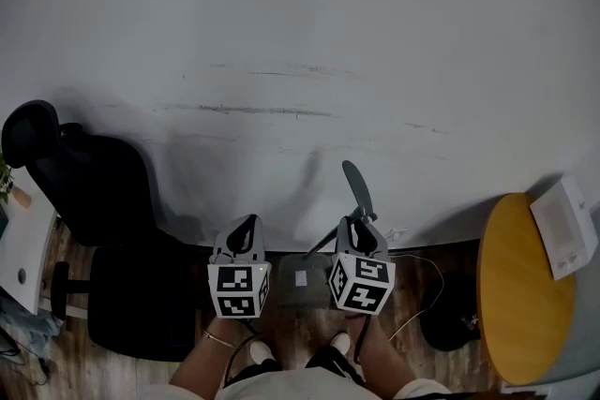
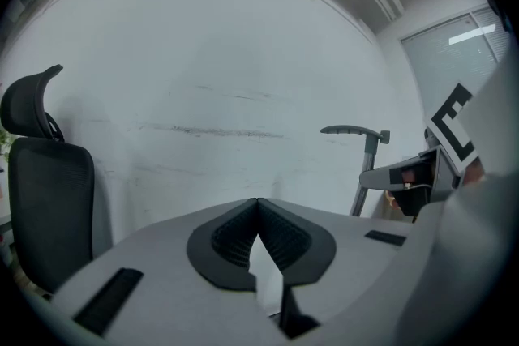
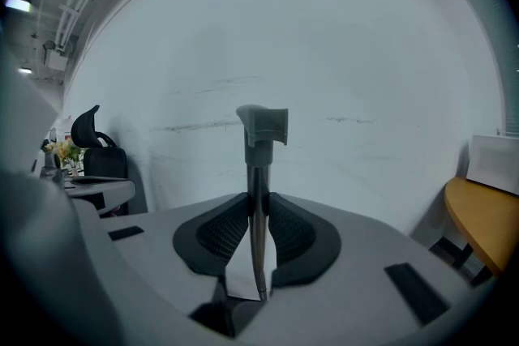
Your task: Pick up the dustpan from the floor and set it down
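Chair (image 1: pixel 89 192): black, stood at left by the wall (image 1: pixel 300 14).
Counter (image 1: pixel 520 295): round, yellow, carried a white box (image 1: pixel 565 228).

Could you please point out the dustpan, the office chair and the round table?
dustpan (image 3: pixel 258 174), right gripper view, on its handle shaft
office chair (image 1: pixel 94 192), head view, on its backrest
round table (image 1: pixel 520 295), head view, on its bare top

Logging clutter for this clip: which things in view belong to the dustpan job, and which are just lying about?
Job: dustpan, its handle clamped in the right gripper.
Lying about: black office chair, round yellow table, white box on it. The left gripper is shut on nothing.
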Action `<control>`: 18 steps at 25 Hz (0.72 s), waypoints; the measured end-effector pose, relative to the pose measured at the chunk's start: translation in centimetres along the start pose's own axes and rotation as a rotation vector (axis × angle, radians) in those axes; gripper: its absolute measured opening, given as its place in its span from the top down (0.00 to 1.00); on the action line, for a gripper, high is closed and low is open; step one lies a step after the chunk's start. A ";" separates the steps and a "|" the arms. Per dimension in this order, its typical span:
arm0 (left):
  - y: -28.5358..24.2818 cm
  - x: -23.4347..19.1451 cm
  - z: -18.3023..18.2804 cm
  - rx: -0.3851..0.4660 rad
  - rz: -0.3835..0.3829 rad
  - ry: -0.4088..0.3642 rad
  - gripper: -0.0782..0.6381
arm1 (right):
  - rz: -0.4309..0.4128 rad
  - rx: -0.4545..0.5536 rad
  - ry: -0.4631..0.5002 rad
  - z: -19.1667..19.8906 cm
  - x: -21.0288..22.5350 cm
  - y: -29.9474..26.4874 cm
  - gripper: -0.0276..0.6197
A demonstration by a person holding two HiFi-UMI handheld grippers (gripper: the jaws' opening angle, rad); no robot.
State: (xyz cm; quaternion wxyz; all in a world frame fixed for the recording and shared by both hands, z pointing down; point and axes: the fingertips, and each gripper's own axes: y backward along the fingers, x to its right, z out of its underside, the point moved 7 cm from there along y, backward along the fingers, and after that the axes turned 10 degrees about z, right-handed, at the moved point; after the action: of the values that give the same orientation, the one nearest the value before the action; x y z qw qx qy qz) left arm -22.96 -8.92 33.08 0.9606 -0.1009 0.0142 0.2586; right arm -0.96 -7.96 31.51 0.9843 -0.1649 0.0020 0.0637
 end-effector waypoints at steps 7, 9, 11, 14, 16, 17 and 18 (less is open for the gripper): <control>1.5 -2.1 0.6 -0.007 -0.052 0.026 0.88 | -0.032 -0.005 0.028 0.4 -3.4 0.0 0.81; 1.8 -2.1 0.8 -0.006 -0.064 0.040 0.88 | -0.039 -0.006 0.025 0.3 -3.9 -0.1 0.81; 2.1 -1.8 1.1 -0.010 -0.062 0.044 0.88 | -0.035 -0.001 0.026 0.1 -4.1 -0.1 0.81; 2.3 -2.2 1.6 -0.018 -0.070 0.046 0.88 | -0.032 0.008 0.025 -0.3 -4.6 -0.2 0.81; 2.3 -2.4 2.1 -0.021 -0.077 0.072 0.88 | -0.031 0.008 0.024 -0.3 -4.8 -0.4 0.81; 2.3 -2.3 2.3 -0.026 -0.078 0.078 0.88 | -0.030 0.006 0.022 -0.3 -4.7 -0.5 0.81; 2.3 -2.3 2.6 -0.032 -0.078 0.078 0.88 | -0.028 0.003 0.021 -0.2 -4.7 -0.7 0.81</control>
State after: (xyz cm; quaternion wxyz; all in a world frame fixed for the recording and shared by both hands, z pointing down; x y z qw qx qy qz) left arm -26.14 -7.62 35.36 0.9669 -0.1265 0.0435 0.2172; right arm -5.55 -9.26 31.63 0.9852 -0.1639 0.0100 0.0482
